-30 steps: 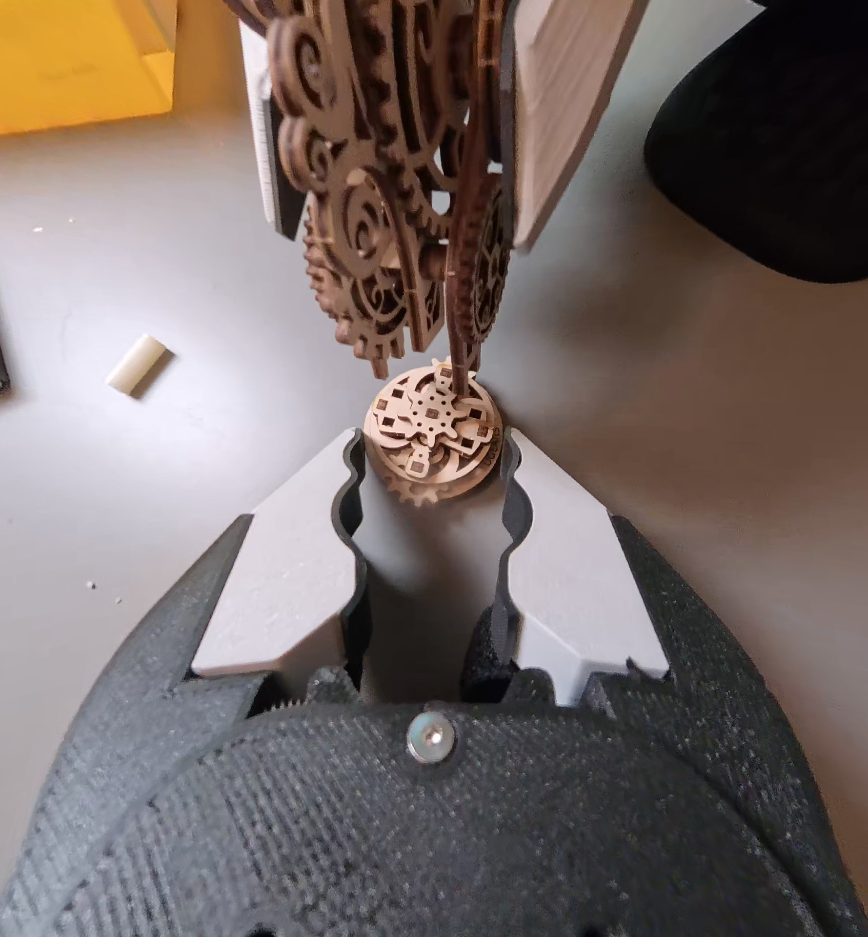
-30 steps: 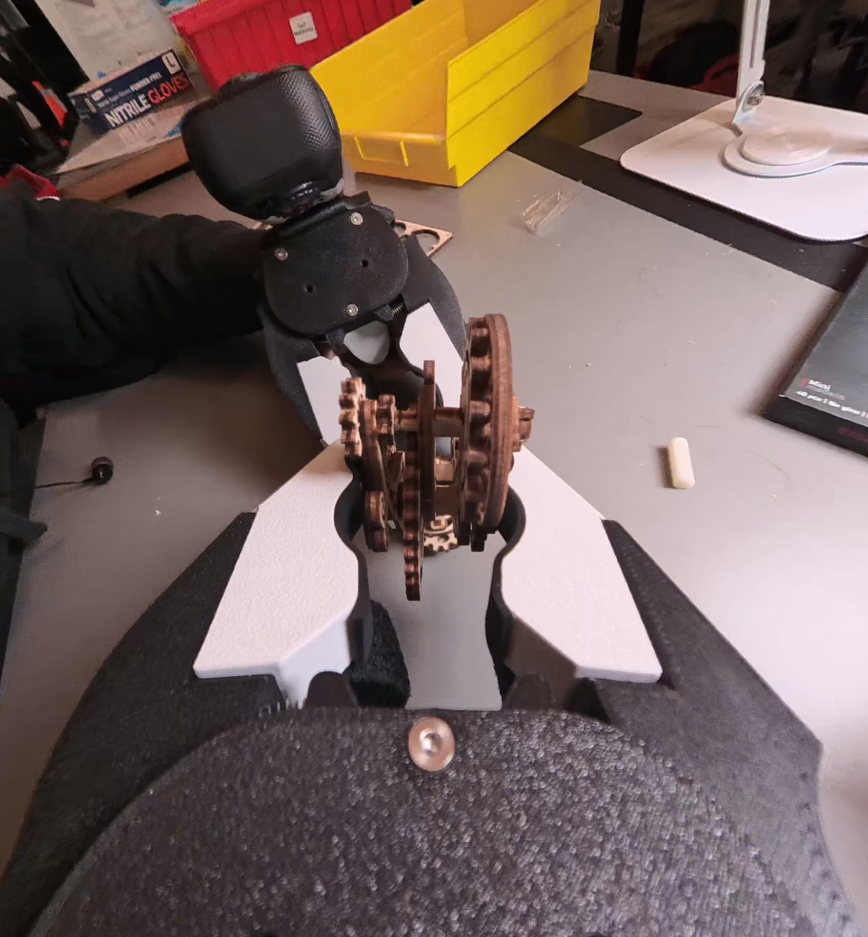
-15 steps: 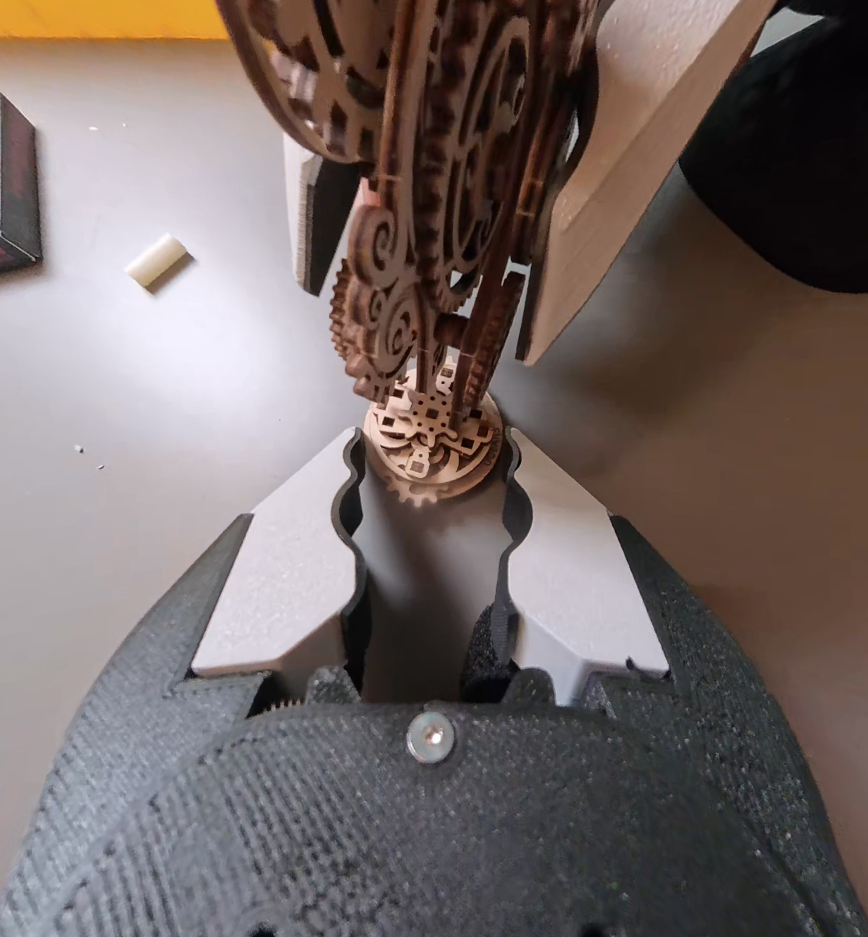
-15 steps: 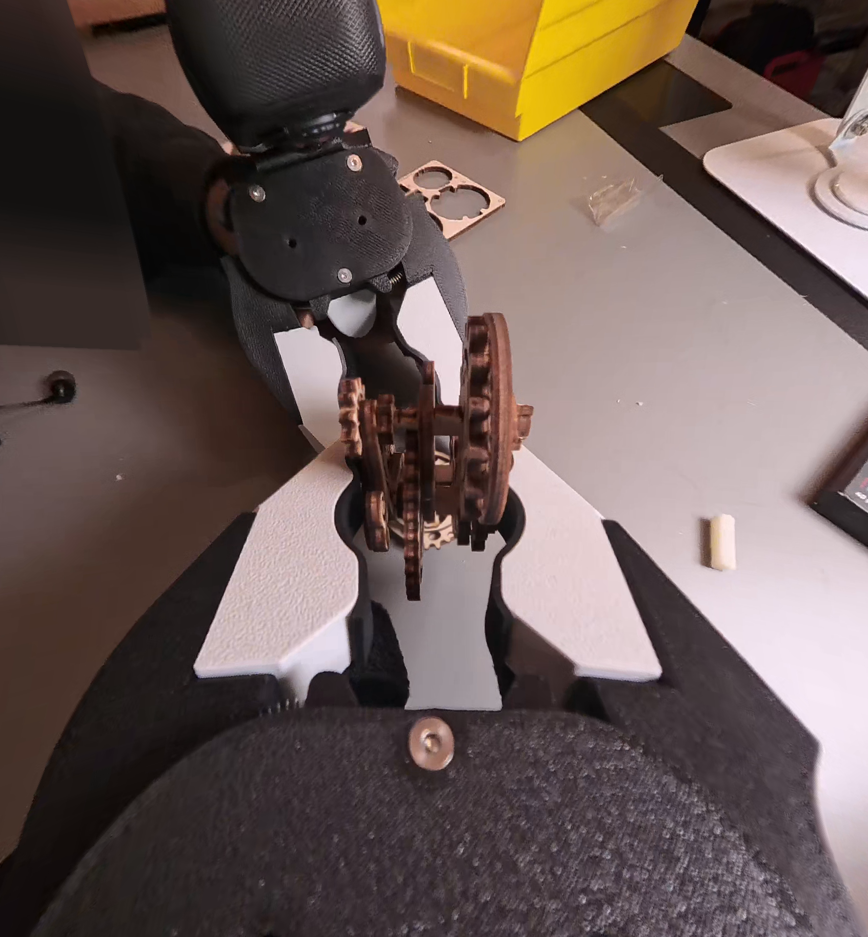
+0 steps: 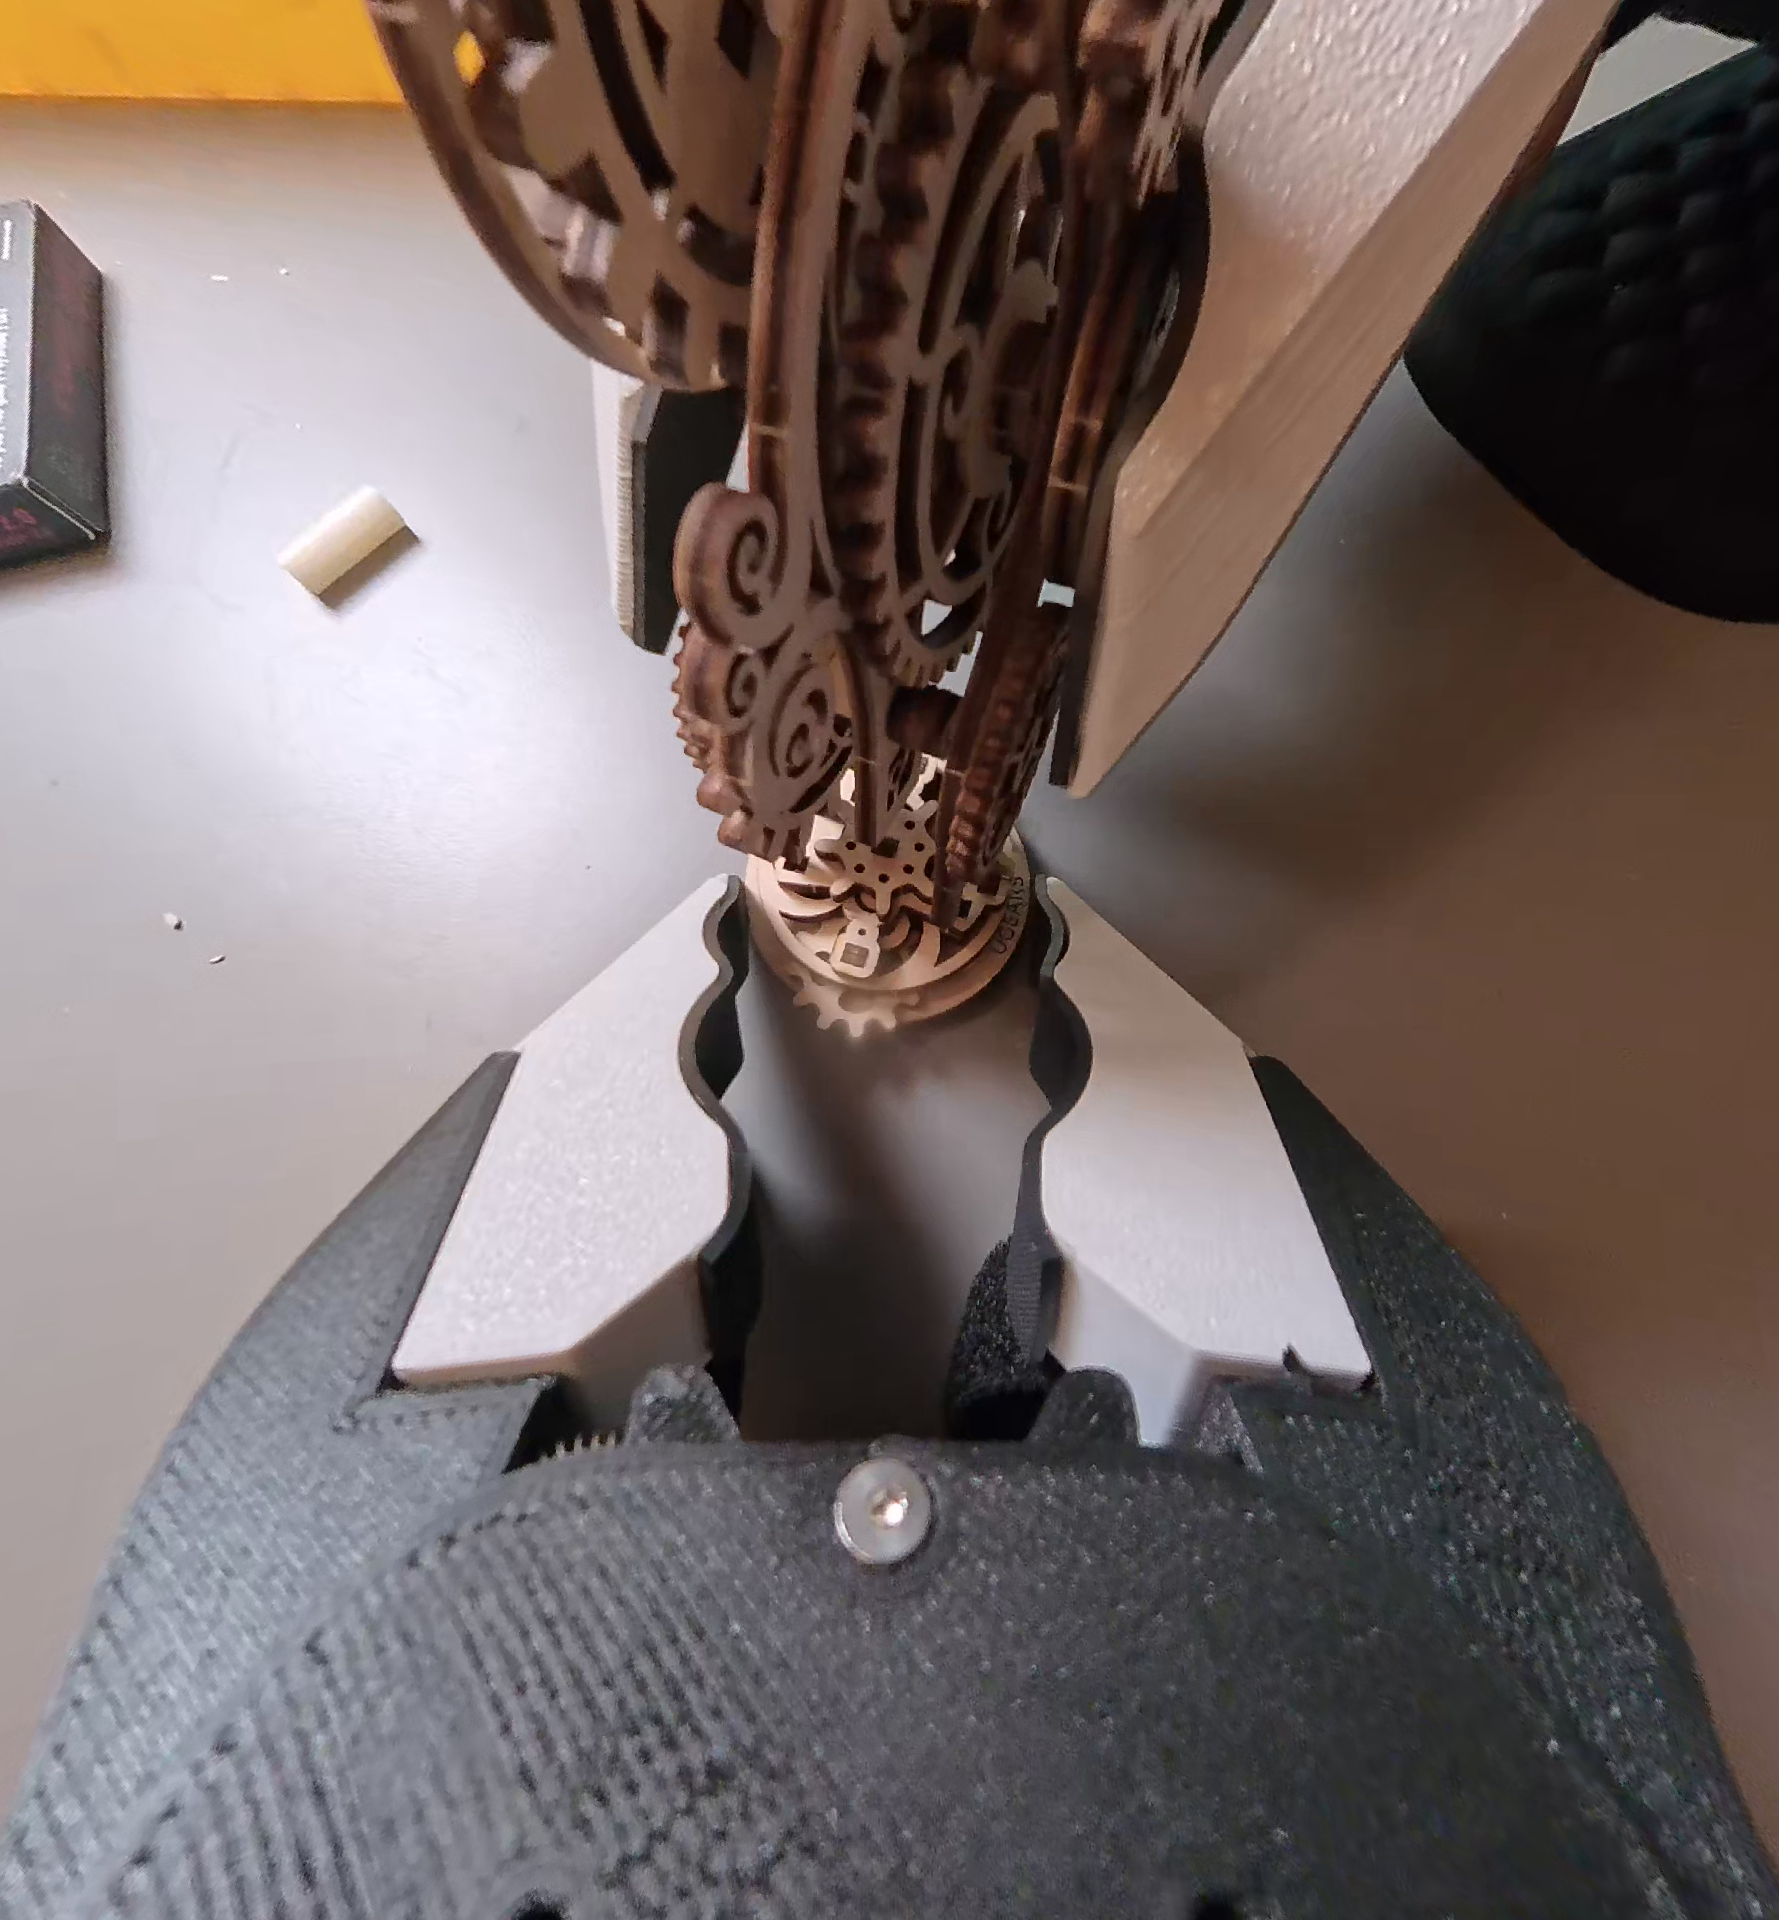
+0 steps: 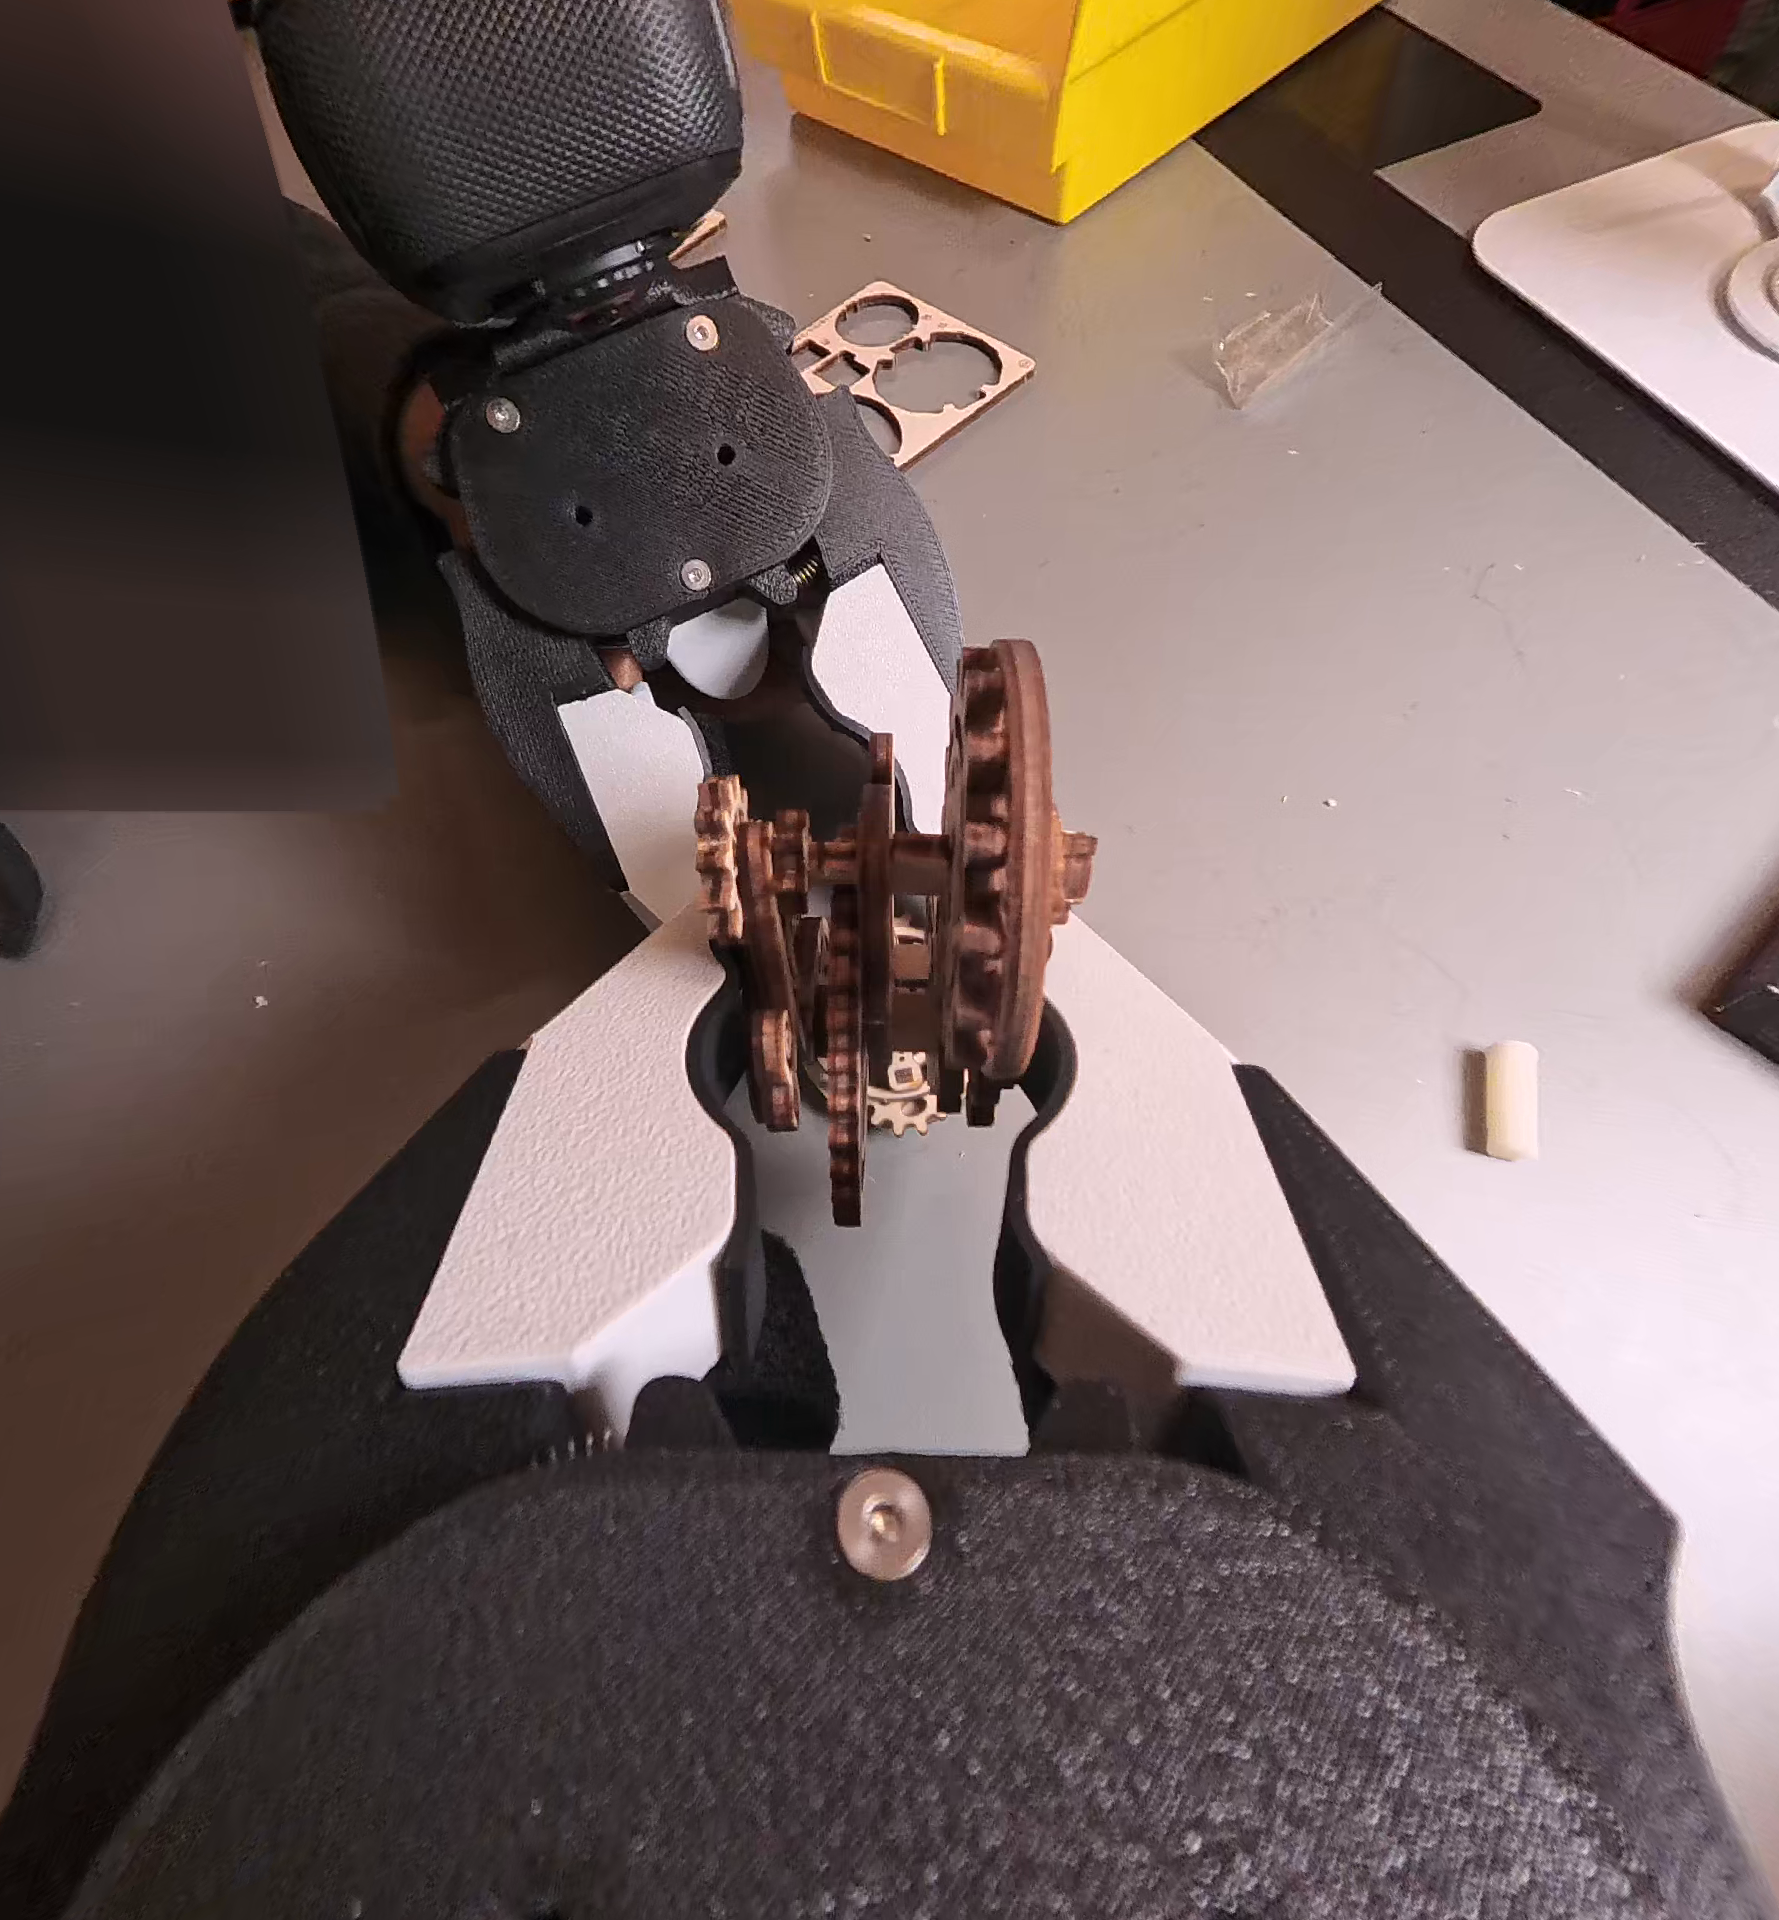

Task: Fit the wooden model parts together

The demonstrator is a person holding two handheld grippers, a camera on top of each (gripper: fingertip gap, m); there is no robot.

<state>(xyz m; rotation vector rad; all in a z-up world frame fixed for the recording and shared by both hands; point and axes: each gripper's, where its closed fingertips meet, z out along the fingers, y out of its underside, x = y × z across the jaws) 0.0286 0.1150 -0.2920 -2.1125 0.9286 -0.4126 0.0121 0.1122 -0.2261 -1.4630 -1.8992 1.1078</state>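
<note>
Moved since earlier frame: dark gear assembly (image 5: 926, 436) sits closer to and lower over the pale round base (image 5: 880, 935); black box (image 5: 7, 384) and white peg (image 5: 347, 542) have slid across the left view.
Left gripper (image 5: 885, 930): fingers clamped on the pale round base, one pad (image 5: 724, 935) on each side of its rim, base flat between the tips just above the grey table (image 5: 293, 810).
Right gripper (image 6: 880, 1023): fingers clamped across the dark gear assembly, pads against its outer plates; assembly upright, axle crosswise.
Part position: assembly directly over the base, its lower tabs touching the base's top face; whether they sit in their slots, cannot tell.
Step (judgement): seating the assembly's tabs into the base; not fully home.
Handling: thin laser-cut ply, light, stiff in plane, brittle at teeth and scrollwork. Not slippery, grips well.
Where to hold: base by its solid rim, as now; assembly by the flat outer faces of its side plates, never the gear teeth or axle ends.
Next move needs: straight press along the tab axis, no twist.
Risk: skewed tabs snap, or side squeeze binds the gears.
Clutter: yellow bin (image 6: 1051, 94), empty wooden part sheet (image 6: 916, 364), well apart.
</note>
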